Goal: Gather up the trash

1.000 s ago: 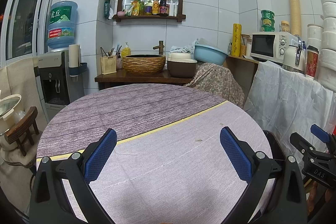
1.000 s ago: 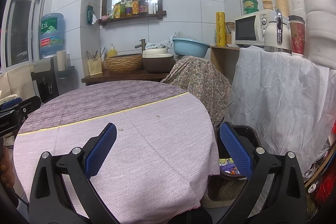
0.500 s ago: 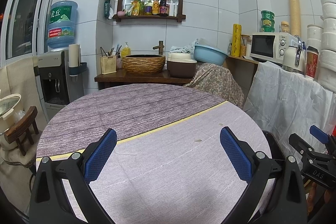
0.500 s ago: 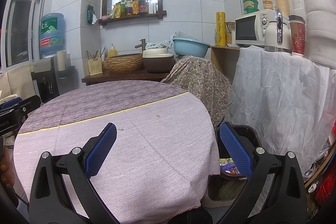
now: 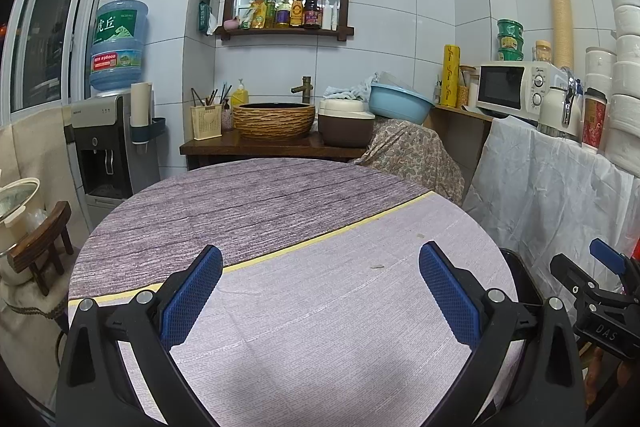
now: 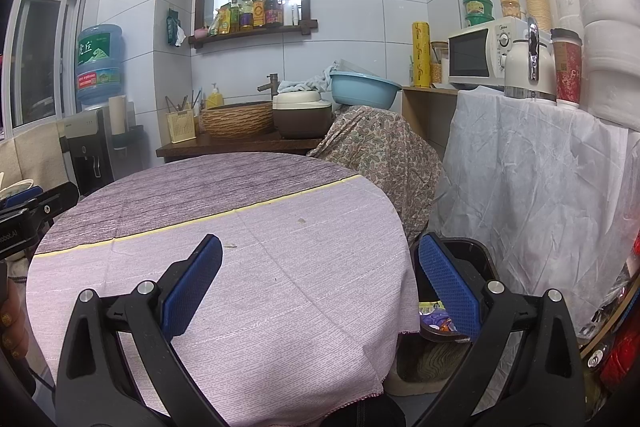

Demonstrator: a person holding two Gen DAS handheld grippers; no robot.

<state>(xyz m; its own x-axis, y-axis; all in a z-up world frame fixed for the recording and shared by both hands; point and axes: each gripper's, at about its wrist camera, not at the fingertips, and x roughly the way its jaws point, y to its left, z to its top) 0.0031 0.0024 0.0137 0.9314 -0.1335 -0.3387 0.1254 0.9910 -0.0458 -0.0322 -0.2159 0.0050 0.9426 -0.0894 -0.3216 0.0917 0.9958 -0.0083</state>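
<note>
Wrappers [image 6: 434,319] in the bin [image 6: 476,255] show only past the right claw [image 6: 320,287]; both claws gape empty.

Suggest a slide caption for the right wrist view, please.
Open right gripper above the round table, with the black trash bin holding wrappers beside it.

Your right gripper's near blue finger pad [image 6: 450,289] covers part of the black bin's [image 6: 478,255] opening, so you see only a sliver of colourful wrappers [image 6: 436,315] inside; what they are is unclear. The round table's pale striped cloth [image 6: 280,287] hides the bin's left side. Tiny dark specks [image 5: 376,267] on the cloth are too small to identify. Your left hand [image 6: 12,323] is cut off by the frame edge.
</note>
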